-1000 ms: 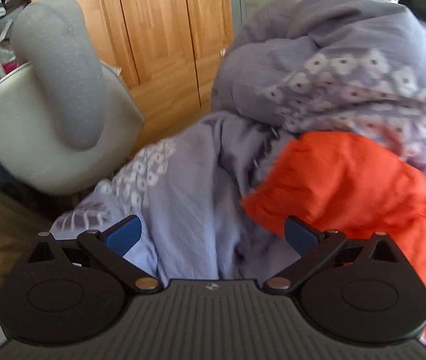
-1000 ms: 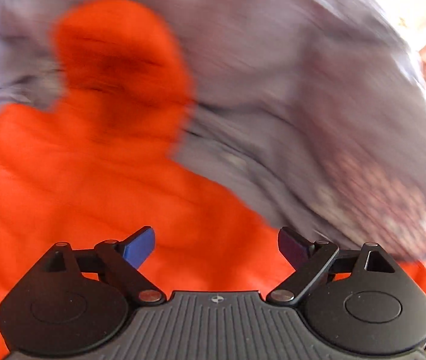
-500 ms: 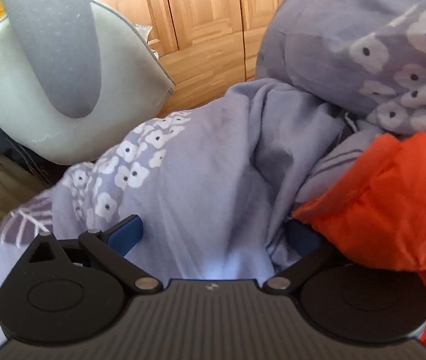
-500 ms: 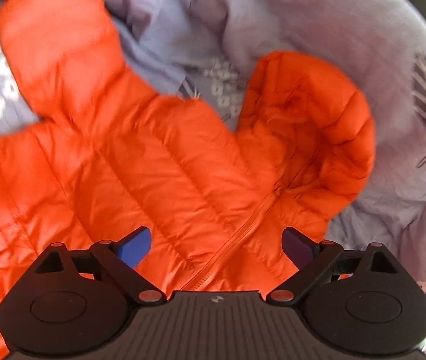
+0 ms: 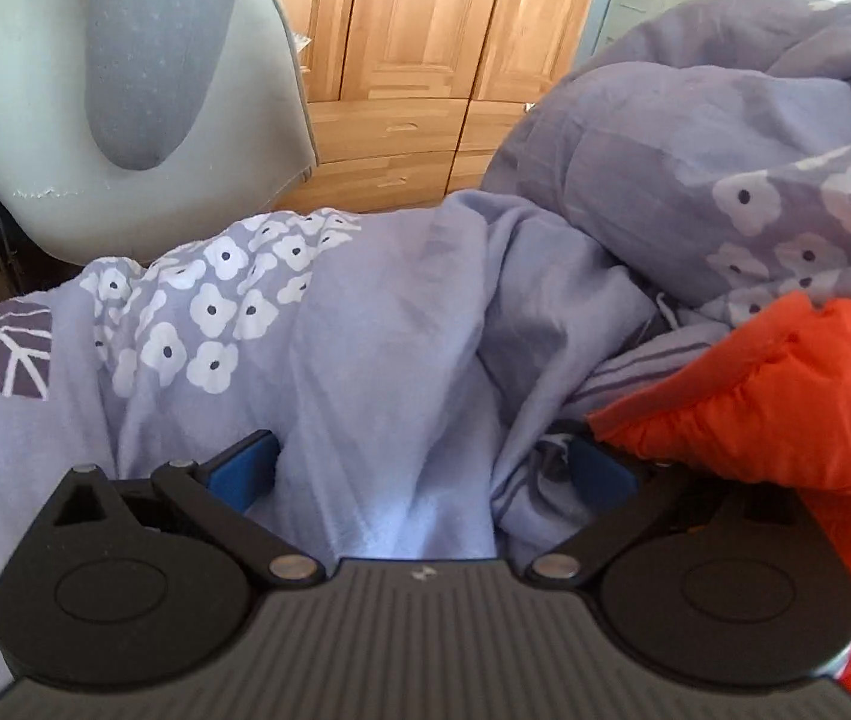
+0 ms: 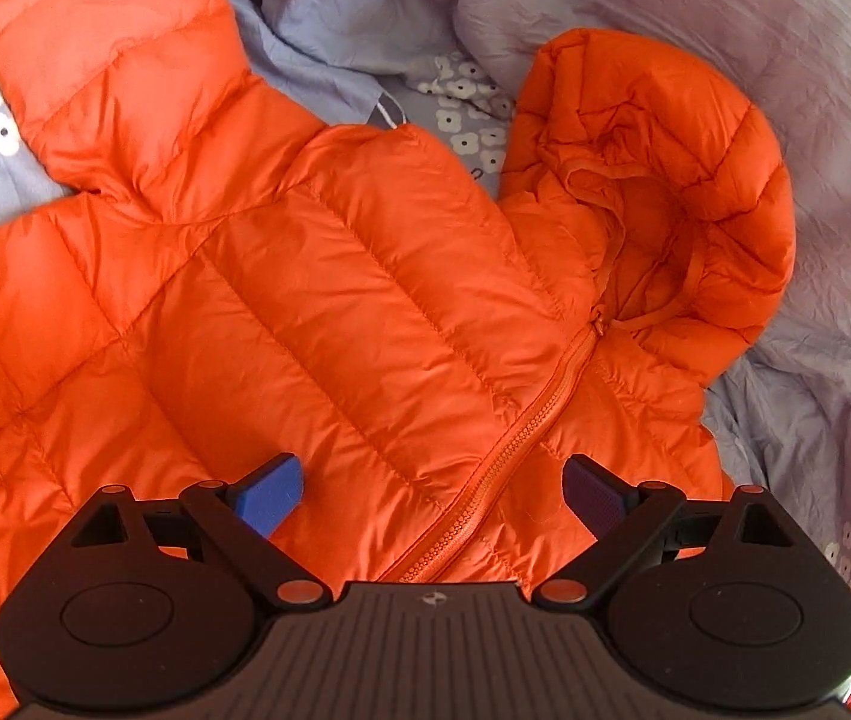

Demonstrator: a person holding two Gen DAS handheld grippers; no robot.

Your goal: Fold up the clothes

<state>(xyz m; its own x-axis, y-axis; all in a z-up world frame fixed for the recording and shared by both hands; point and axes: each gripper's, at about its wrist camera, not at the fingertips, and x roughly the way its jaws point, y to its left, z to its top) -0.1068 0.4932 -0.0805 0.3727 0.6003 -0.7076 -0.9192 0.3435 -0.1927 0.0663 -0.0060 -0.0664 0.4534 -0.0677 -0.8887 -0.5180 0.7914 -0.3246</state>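
Across a rumpled lilac duvet point(image 6: 695, 18), an orange puffer jacket point(image 6: 335, 300) is spread, zipped, its hood lying to the right. Above it the right claw point(image 6: 432, 495) is held apart; the left claw point(image 5: 419, 474) is spread wide against duvet folds beside a jacket edge.

Bunched duvet point(image 5: 695, 180) walls far side beyond jacket point(image 6: 335, 312); chair point(image 5: 65, 120) blocks left edge.

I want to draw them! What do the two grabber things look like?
Both match. The left gripper and right gripper each have a ribbed dark grey body with a tiny logo, two round black discs, black link bars with metal pins, and blue-padded fingers. One right pad looks darker, purplish. No cables or sleeves show.
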